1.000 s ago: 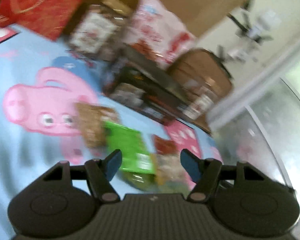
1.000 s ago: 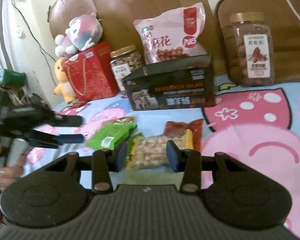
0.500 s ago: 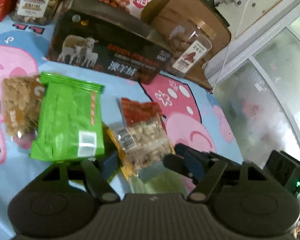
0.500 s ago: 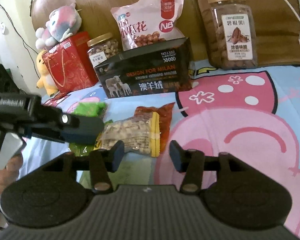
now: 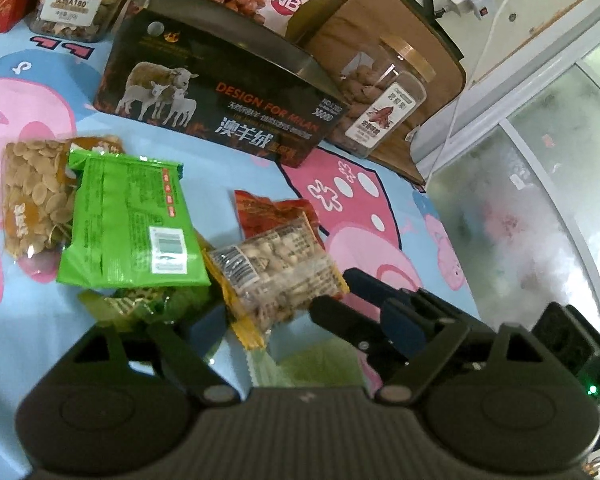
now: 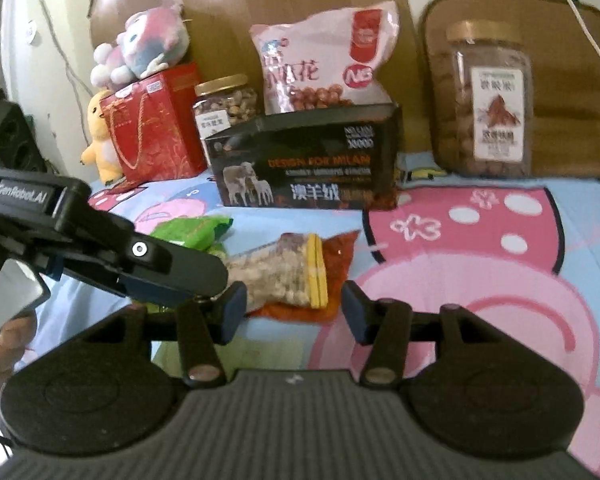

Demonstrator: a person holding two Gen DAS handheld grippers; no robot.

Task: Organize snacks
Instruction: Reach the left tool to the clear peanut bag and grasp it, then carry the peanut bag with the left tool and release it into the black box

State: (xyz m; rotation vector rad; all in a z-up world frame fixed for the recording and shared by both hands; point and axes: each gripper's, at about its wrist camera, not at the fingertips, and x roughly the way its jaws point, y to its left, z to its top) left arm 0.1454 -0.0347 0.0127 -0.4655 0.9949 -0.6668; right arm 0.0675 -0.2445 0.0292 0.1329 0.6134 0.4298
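A clear nut packet with a yellow edge (image 5: 278,270) (image 6: 284,276) lies on a red packet (image 5: 272,210) (image 6: 340,248). Beside it lie a green packet (image 5: 130,220) (image 6: 192,232) and a seed packet (image 5: 32,200). My left gripper (image 5: 304,322) is open, low over the nut packet's near end, and empty. My right gripper (image 6: 294,312) is open just before the nut packet; its fingers (image 5: 340,312) reach in from the right in the left wrist view. The left gripper's body (image 6: 148,268) crosses the right wrist view.
A black open box (image 5: 220,104) (image 6: 304,164) stands behind the packets. Behind it are a pink peanut bag (image 6: 324,64), two nut jars (image 6: 226,108) (image 6: 488,100), a red gift bag (image 6: 152,124) and plush toys (image 6: 148,44). A brown cushion (image 6: 572,80) leans at the back right.
My left gripper swung right and down from a blurred sweep to sit over the nut packet. My right gripper closed in on the same packet.
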